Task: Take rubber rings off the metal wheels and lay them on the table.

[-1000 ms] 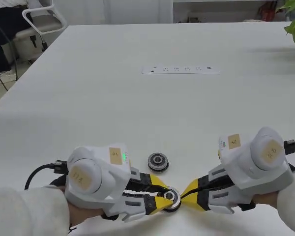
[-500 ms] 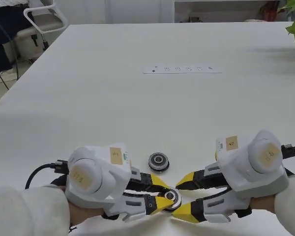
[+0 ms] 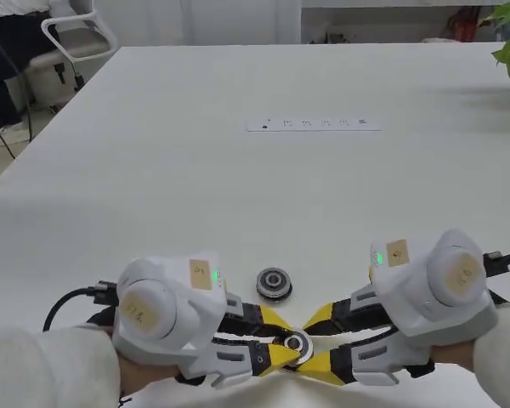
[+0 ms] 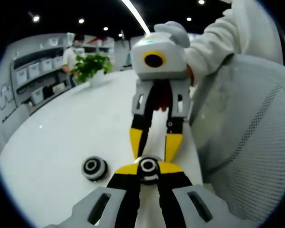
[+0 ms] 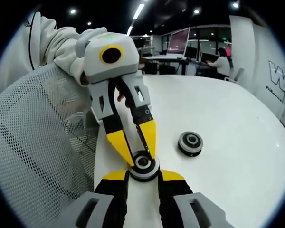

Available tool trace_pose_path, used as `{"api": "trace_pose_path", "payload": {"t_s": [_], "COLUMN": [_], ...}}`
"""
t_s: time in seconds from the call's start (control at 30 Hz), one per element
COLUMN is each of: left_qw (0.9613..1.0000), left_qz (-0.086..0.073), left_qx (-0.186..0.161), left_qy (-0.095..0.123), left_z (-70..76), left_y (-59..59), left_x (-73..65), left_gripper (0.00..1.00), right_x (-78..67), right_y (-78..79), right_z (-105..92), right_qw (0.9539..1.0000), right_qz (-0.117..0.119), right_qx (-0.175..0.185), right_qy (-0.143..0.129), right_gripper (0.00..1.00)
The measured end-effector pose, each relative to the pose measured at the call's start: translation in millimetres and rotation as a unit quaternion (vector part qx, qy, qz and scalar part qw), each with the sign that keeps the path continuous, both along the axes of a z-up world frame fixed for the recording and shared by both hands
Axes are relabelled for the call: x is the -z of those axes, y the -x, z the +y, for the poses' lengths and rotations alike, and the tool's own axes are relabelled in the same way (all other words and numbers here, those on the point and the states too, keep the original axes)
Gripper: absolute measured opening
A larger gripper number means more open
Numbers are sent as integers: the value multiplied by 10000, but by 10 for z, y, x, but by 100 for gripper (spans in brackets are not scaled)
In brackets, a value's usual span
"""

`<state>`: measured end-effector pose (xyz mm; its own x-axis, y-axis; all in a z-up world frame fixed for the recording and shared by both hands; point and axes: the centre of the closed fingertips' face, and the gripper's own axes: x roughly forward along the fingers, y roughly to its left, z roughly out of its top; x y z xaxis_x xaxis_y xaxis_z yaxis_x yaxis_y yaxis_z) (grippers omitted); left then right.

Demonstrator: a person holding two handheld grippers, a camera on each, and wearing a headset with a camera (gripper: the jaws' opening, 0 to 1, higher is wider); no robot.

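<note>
Meanwhile, low over the near edge of the bench [image 3: 238,187], two hand-held grippers meet jaw to jaw on one metal wheel [image 3: 294,344]. The left hand-held gripper [image 3: 279,342] is pinched onto the wheel from one side, seemingly to brace it. The right hand-held gripper [image 3: 313,344] faces it and has its yellow tips closed against the wheel's dark rim, where the rubber ring [image 5: 143,176] sits. The opposed grip looks meant to let one tool hold the metal while the other works the ring loose, and the ring appears not yet off. A second wheel [image 3: 274,283] lies flat just beyond the meeting jaw tips, near but apart from them, with its ring in place. Far ahead of both tools a white power strip [image 3: 313,124] lies on the bench, well clear of the work. Behind the tools a mesh chair back [image 5: 33,142] crowds the person's sleeves, while the crossed jaws leave little room around the wheel.
</note>
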<state>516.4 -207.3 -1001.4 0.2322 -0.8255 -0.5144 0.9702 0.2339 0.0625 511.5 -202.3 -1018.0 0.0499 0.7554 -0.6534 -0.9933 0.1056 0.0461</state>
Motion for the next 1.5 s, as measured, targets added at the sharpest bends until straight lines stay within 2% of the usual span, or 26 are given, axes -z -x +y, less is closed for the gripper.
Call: {"api": "trace_pose_path", "payload": {"t_s": [0.4,0.5,0.6,0.63,0.77,0.8,0.93,1.0,1.07,1.17,1.23,1.33,1.37,1.43,1.5], "left_qw": [10000,10000,10000,10000,10000,10000,10000,10000,10000,10000,10000,10000,10000,10000,10000], "left_qz": [5,5,7,6,6,10,10,8,10,9,13,14,13,12,11], "left_qx": [-9,-9,-11,-11,-11,-13,-7,-7,-9,-8,-8,-8,-6,-4,-3], "left_qy": [9,10,12,12,11,13,15,15,19,20,24,24,25,26,27], "left_z": [1,1,3,2,2,2,2,3,3,2,2,1,0,-1,-3], "left_y": [1,2,1,1,0,0,2,0,0,0,0,1,2,2,2], "left_x": [-1,-3,-2,-3,-3,-2,-2,-2,-2,-2,-2,-1,-1,-2,-3], "left_gripper": [14,14,14,14,14,14,14,14,14,14,14,14,14,14,14], "right_x": [14,21,29,29,34,38,34,30,40,37,30,14,-17,-21,-27], "right_y": [-5,5,-17,-17,-21,-19,6,15,12,-7,-57,-37,15,25,6], "right_z": [-75,-91,-113,-111,-114,-117,-119,-115,-113,-113,-126,-105,-54,-19,14], "right_qw": [9999,9997,9998,9997,9995,9991,9941,9949,9975,9964,9964,9970,9980,9990,9996], "right_qz": [127,207,136,175,239,308,906,852,588,672,603,589,540,383,204], "right_qx": [18,40,73,102,188,266,599,537,387,512,590,508,321,216,148], "right_qy": [69,75,125,107,120,133,48,14,85,58,77,10,-122,-97,-119], "right_gripper": [14,10,3,2,2,2,6,11,10,11,17,18,18,24,25]}}
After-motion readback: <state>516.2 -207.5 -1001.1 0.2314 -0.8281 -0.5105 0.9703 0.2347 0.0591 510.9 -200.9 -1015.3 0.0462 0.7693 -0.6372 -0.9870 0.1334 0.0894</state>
